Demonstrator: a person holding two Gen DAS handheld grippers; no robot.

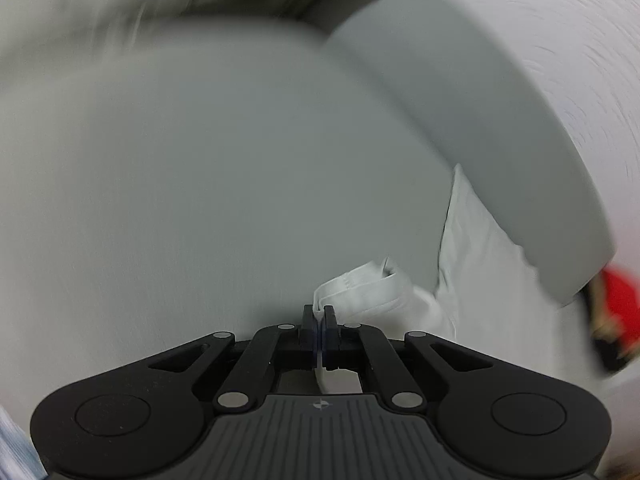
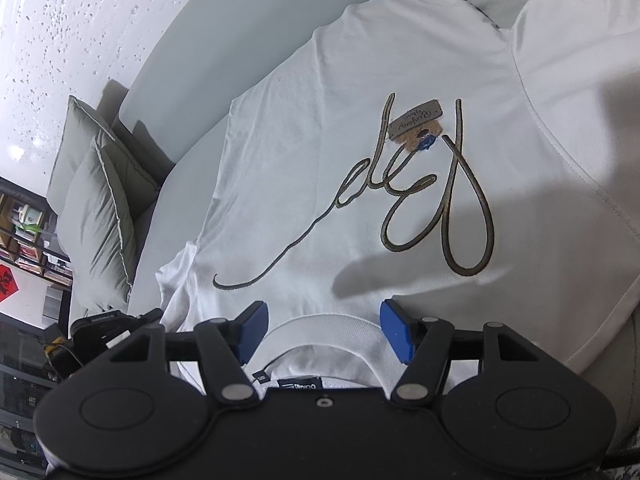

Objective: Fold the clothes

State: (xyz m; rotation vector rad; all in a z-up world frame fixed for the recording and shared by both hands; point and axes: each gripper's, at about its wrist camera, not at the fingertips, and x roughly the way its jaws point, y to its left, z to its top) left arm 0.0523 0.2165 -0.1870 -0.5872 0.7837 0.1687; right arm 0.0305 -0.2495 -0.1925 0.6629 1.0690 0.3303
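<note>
A white T-shirt with gold cursive lettering and a hang tag lies spread on a pale grey sofa seat. My right gripper hovers open over the ribbed collar, its blue pads on either side of it and not pressing. In the blurred left wrist view my left gripper is shut on a hemmed edge of the white shirt, with cloth pinched between the jaws. The rest of that fabric trails off to the right over the grey cushion.
Grey pillows lean at the sofa's left end below a speckled white wall. A shelf with small items and dark gear sit at the far left. A red object shows blurred at the right edge of the left wrist view.
</note>
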